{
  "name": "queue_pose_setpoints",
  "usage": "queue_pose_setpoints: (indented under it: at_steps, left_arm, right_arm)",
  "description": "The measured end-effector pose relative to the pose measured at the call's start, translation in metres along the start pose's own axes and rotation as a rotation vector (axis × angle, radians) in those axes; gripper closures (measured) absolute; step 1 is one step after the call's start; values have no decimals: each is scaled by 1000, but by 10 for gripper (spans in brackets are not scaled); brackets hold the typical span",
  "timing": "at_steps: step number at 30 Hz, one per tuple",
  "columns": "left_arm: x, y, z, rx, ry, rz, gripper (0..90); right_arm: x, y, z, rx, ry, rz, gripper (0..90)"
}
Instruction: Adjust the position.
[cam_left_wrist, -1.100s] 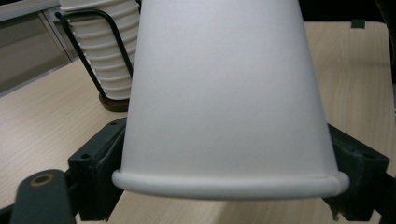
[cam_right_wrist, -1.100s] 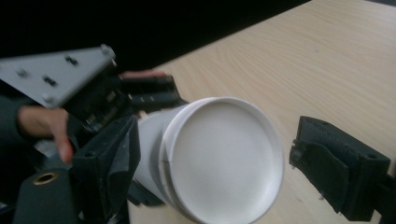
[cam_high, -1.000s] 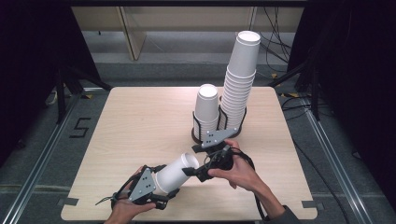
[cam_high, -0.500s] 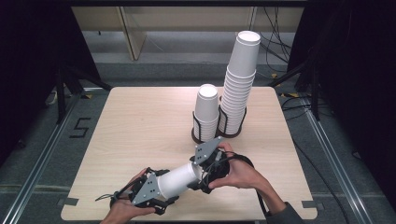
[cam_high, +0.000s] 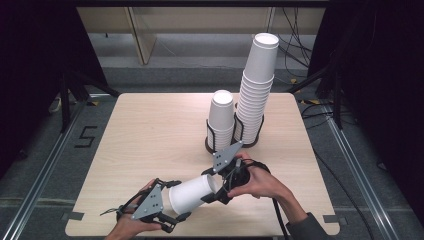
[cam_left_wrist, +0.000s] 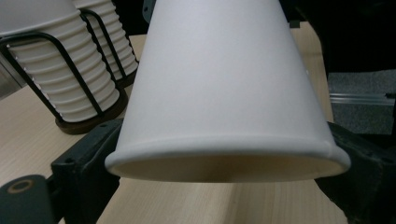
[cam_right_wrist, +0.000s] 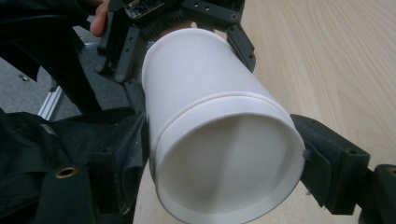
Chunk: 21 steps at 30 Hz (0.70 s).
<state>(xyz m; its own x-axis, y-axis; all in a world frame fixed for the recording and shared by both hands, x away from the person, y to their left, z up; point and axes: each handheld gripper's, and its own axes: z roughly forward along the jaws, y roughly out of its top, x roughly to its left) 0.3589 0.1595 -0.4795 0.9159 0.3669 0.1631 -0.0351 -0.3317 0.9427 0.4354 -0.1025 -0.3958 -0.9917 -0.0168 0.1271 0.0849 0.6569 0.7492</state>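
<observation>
In the right gripper view, the right gripper's (cam_right_wrist: 224, 154) fingers (cam_right_wrist: 334, 161) pinched the paper cup (cam_right_wrist: 219, 140) at its base end, one pad on each side of the recessed bottom that faced the camera in the lower middle of the frame. Beyond the cup, at the top of that frame, the left gripper (cam_right_wrist: 177, 18) surrounded the cup's far end.

In the left gripper view, the left gripper's (cam_left_wrist: 224, 172) fingers (cam_left_wrist: 86, 158) stood at either side of the cup's (cam_left_wrist: 224, 84) rolled rim in the lower part of the frame. They had just been opening, with the cup between them; whether the pads touched the rim could not be told.

In the high view, the cup (cam_high: 192, 192) lay on its side in the lower middle of the frame, stretched between the left gripper (cam_high: 170, 212) at lower left and the right gripper (cam_high: 217, 187) just right of centre, above the near edge of the light wooden desk (cam_high: 145, 130).

Farther up the frame, near the centre, a short stack of cups (cam_high: 221, 117) stood upside down in a black wire holder (cam_high: 217, 142). Touching its right side, a tall stack of cups (cam_high: 257, 85) rose in a second wire holder (cam_high: 247, 135), leaning slightly to the right.
</observation>
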Motion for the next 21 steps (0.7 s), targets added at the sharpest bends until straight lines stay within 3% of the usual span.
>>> queue_pose_setpoints:
  at_steps: [6,9,12,16,19,21]
  left_arm:
    - [2,1,-2,-41,-11,-8,105]
    - [2,4,-3,-8,-2,0,150]
    - [2,5,-3,29,-1,7,169]
    - [1,6,-2,73,1,22,174]
    - [-1,7,0,104,-4,34,169]
    - [-2,8,0,130,-5,44,169]
  right_arm:
    - [-2,-2,-3,-27,20,10,239]
    - [-3,-4,-3,-13,14,22,225]
    - [1,-3,0,38,-34,-4,181]
    - [10,5,3,136,-127,-99,167]
    - [18,11,10,200,-152,-169,177]
    - [25,13,14,249,-178,-175,176]
